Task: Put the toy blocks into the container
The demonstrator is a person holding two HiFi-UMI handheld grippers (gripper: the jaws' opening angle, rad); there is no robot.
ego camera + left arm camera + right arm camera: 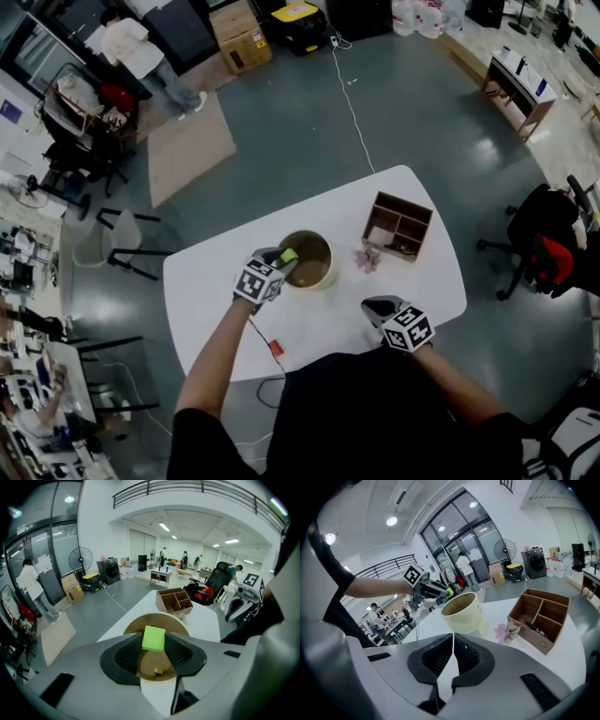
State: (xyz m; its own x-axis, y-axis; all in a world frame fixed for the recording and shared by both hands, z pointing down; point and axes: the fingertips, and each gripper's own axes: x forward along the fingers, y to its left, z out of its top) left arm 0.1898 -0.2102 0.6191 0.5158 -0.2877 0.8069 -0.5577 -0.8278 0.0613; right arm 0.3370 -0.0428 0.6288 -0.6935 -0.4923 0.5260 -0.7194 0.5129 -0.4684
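One-block grip: clamped green block [153, 638] by flat sides in left gripper [153, 649] above the container [157, 615]; seemed light, stiff. Near the container, right gripper [453, 654] with jaws together, empty.

The block [153, 638] is lime green; the container [461, 613] cream outside, tan within. The table [323, 323] is white; the box [533, 641] brown.

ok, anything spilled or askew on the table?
Nothing stands out. The container stands upright, one small yellow block inside; the left gripper holds a green block above its opening. The wooden organizer sits upright, nothing spilled.
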